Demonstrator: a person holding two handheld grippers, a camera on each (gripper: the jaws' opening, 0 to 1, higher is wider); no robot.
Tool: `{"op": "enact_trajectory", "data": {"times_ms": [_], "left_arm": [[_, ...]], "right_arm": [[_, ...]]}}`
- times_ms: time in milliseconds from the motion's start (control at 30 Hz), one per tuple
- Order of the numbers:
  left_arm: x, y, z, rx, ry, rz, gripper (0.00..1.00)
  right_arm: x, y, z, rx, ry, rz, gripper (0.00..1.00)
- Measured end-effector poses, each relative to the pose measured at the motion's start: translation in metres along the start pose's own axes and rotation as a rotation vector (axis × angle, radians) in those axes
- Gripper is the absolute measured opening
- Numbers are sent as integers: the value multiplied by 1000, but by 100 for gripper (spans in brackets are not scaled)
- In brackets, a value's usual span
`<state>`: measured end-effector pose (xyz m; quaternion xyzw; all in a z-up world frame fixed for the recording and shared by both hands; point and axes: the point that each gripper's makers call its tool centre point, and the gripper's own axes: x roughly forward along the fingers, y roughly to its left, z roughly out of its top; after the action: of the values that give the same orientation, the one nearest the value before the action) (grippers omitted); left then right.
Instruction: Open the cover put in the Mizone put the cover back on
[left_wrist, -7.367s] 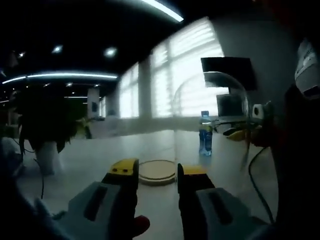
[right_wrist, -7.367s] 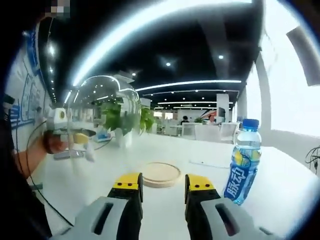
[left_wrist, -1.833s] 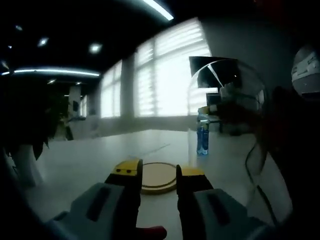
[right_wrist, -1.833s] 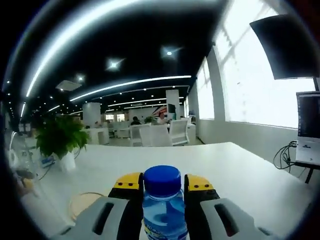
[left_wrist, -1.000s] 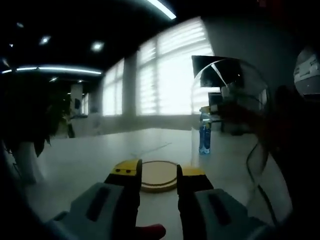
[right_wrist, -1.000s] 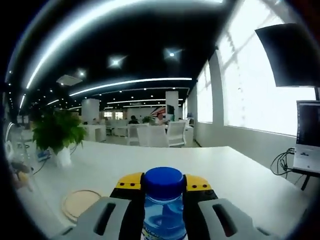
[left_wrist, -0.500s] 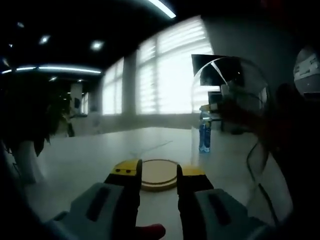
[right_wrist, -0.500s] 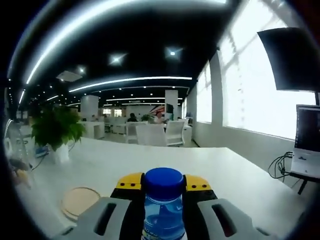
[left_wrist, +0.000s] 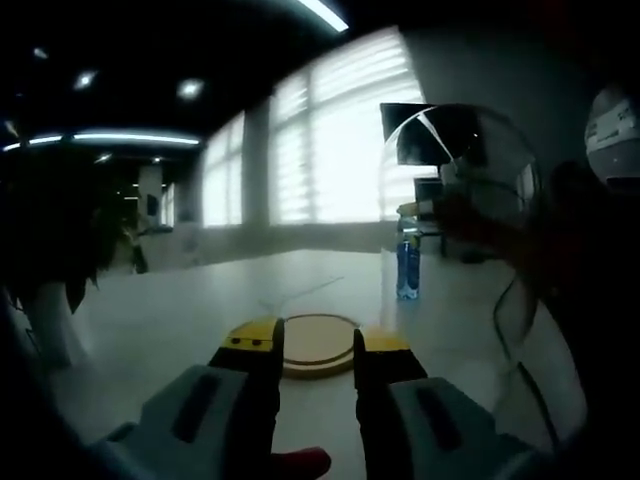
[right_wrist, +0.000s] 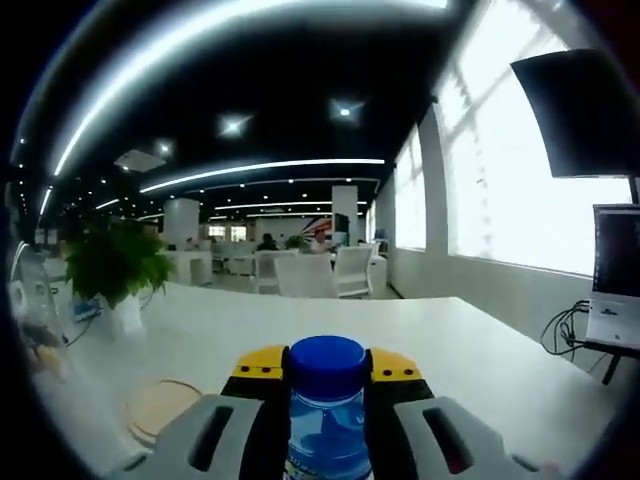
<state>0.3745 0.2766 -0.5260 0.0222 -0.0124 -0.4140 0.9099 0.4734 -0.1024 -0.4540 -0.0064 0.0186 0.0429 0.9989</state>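
The Mizone bottle (right_wrist: 325, 445), clear with a blue cap (right_wrist: 326, 362), stands upright between the jaws of my right gripper (right_wrist: 327, 366), which is shut on its neck. In the left gripper view the same bottle (left_wrist: 406, 275) is small and far across the white table, with a yellow-tipped gripper at its cap. My left gripper (left_wrist: 318, 338) is open and holds nothing, low over the table just short of the round wooden base (left_wrist: 316, 360). The clear dome cover (left_wrist: 470, 160) hangs lifted at the right, off the base; I cannot tell what holds it. The base (right_wrist: 160, 405) lies left of the bottle.
A potted plant (right_wrist: 110, 270) stands at the table's far left, with the dome's edge (right_wrist: 22, 290) beside it. A monitor (right_wrist: 615, 270) and cables (right_wrist: 560, 325) sit to the right. Bright blinds line the wall behind. A person's dark arm (left_wrist: 590, 300) is at the right.
Since 7.4 s ago my right gripper has come up to the bottle and shut on its neck. Over the last second both views only drift slightly; the dome stays lifted.
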Motion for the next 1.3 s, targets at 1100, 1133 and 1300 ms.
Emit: {"op": "enact_trajectory", "data": {"times_ms": [1100,1133,1300], "left_arm": [[1,4,-8,9,28,11,20],[1,4,-8,9,26,9,20],[1,4,-7,12,26,10,20]], "right_arm": [[9,52,3,7,-11,155,21],[10,52,3,15,-12,149,21],[10,62,3,34,-13,162,21]]}}
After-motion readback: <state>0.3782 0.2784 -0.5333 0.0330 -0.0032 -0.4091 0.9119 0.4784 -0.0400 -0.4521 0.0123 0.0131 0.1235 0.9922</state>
